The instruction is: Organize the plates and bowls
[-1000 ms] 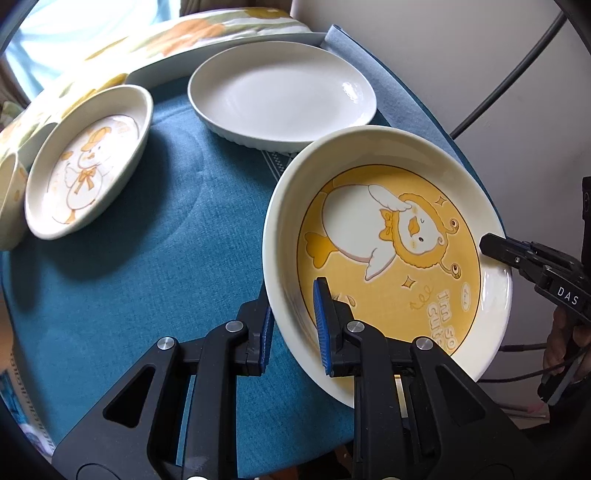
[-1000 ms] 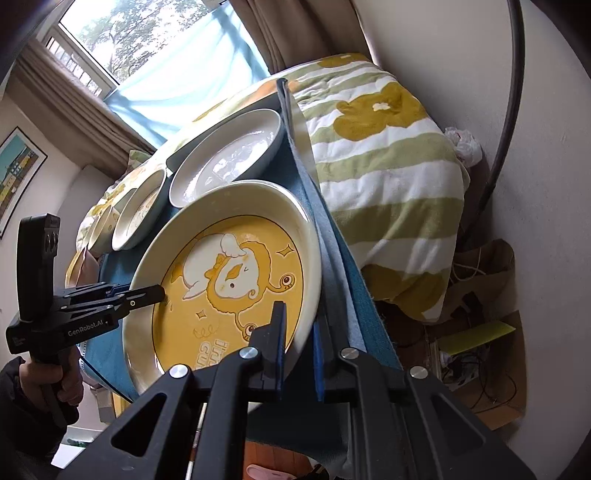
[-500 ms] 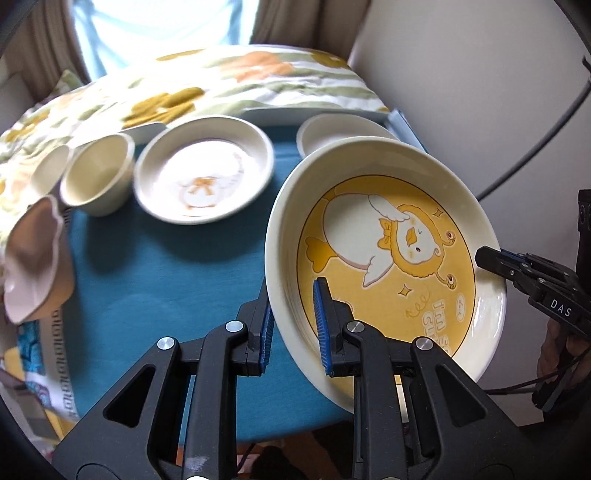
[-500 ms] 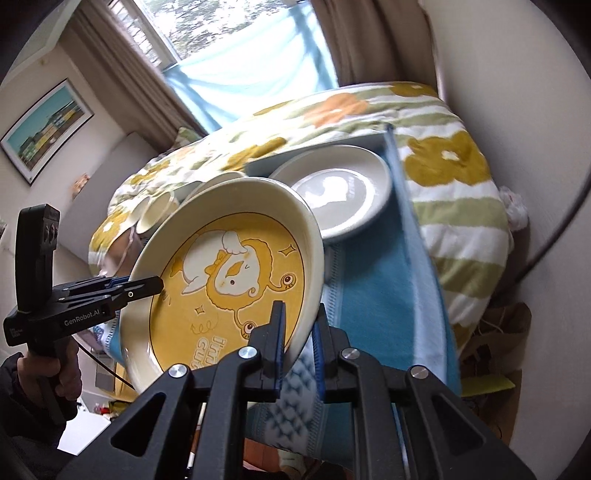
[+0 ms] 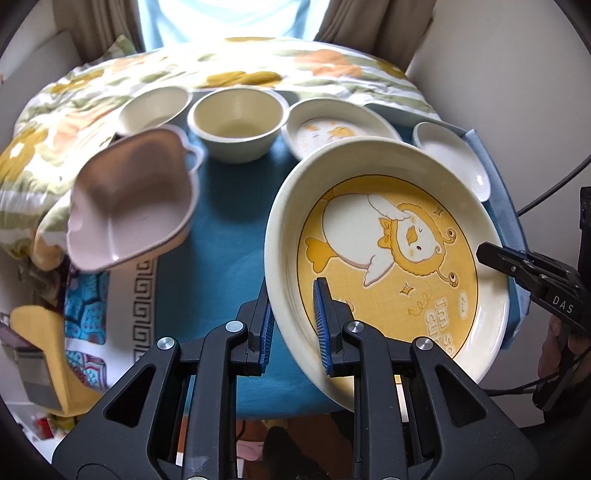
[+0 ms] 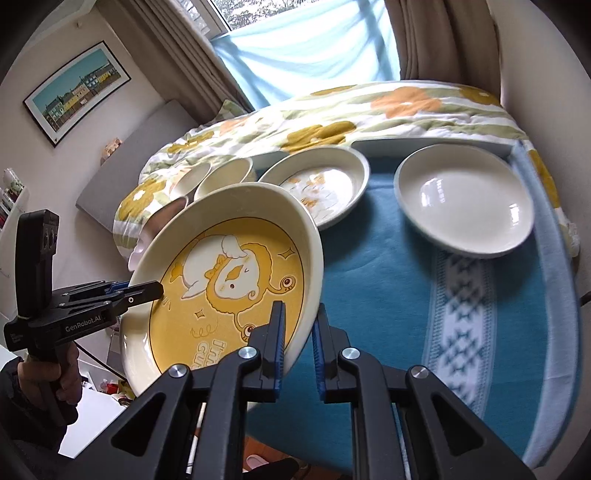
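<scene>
Both tools, left tool point(image 5: 291, 325) and right tool point(image 6: 298, 341), were clamped tight on the duck plate point(image 5: 388, 258) rim; uneven pull could've tipped it onto the small plate point(image 6: 321, 188) at 12 o'clock.

I'm seeing daylight from the window point(image 5: 225, 22) at 12 o'clock, blown out on left wrist. Glare spots on the white plate point(image 6: 465, 199), right wrist. Pink dish point(image 5: 133, 199) at 9 o'clock motion-blurred. Heavy fisheye bend, dark vignette at edges
</scene>
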The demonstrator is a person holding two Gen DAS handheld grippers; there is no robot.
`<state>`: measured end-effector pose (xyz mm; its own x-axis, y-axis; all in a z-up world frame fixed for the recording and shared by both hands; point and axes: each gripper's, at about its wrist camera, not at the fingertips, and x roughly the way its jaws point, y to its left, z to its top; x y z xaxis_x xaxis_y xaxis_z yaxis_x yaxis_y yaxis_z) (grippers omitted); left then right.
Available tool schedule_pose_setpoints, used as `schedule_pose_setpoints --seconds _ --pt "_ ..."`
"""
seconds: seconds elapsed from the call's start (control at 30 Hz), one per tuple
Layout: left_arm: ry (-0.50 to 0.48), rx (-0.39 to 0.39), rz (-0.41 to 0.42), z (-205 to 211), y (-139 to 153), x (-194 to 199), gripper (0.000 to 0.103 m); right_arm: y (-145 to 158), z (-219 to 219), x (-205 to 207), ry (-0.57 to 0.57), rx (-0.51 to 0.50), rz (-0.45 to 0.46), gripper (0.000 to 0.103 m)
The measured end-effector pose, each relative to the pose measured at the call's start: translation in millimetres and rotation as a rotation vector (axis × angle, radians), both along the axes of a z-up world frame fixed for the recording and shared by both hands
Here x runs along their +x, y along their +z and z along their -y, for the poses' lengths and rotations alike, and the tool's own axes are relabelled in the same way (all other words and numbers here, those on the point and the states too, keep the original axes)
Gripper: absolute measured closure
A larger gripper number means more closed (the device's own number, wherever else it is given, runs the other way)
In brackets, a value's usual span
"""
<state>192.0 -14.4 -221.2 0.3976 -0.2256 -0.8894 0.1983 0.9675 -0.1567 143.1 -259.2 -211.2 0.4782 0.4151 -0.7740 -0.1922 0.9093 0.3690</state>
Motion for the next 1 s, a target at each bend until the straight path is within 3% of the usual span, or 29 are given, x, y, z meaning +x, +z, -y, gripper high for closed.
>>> schedule_pose_setpoints --seconds 0.2,0.47,1.0 --pt "0.001 0.005 -0.047 -43.7 -34.2 -0.4 0.085 -28.7 -44.6 2.8 0.005 -0.003 -0.031 0.09" --pt "-0.022 -0.028 -0.051 -63.8 -68.1 2.7 0.085 -57.0 -59.0 0.4 -0.009 -0.001 -0.027 0.09" --pt "-0.062 -0.009 -0.031 -60.2 -76.1 9.5 0.085 -62.8 -58.3 0.9 -0.049 0.011 -0.051 0.09"
